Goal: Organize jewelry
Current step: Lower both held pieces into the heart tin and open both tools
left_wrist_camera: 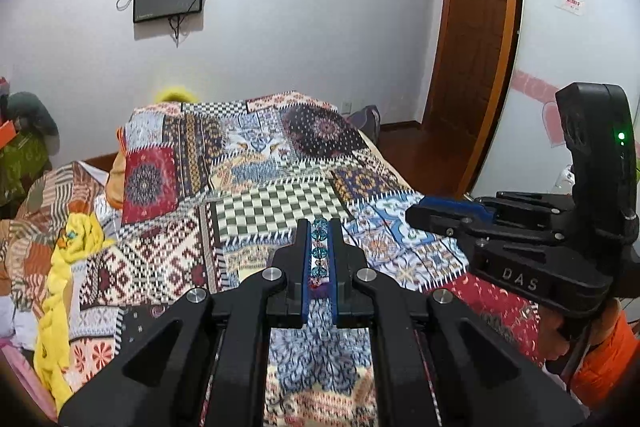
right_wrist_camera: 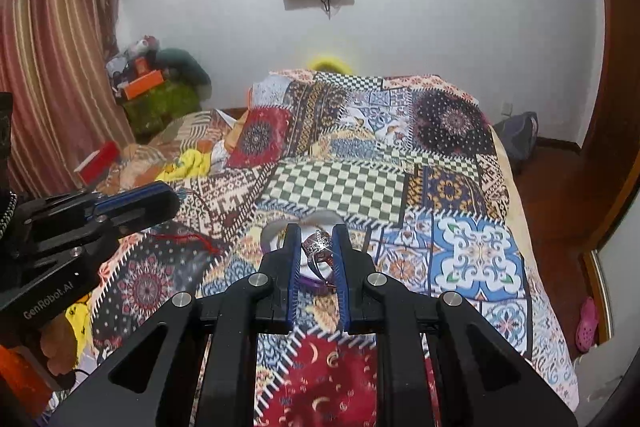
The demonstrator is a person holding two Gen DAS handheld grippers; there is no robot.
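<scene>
In the left wrist view my left gripper (left_wrist_camera: 319,227) is shut on a string of teal crystal beads (left_wrist_camera: 319,251), which runs lengthwise between the blue pads, above the patchwork quilt (left_wrist_camera: 280,203). In the right wrist view my right gripper (right_wrist_camera: 317,231) is shut on a silver ring with sparkling stones (right_wrist_camera: 318,246). Under it on the quilt (right_wrist_camera: 340,187) lies a small box with a purple rim (right_wrist_camera: 316,283) and a grey lid, mostly hidden by the fingers. Each gripper shows in the other's view: the right gripper (left_wrist_camera: 424,213) at right, the left gripper (right_wrist_camera: 160,197) at left.
The quilt covers a bed that fills the middle of both views. A red cord (right_wrist_camera: 192,239) and a yellow cloth (left_wrist_camera: 68,267) lie on its left side. Clutter is piled by the striped curtain (right_wrist_camera: 52,47). A wooden door (left_wrist_camera: 472,47) and a pink slipper (right_wrist_camera: 587,323) are at right.
</scene>
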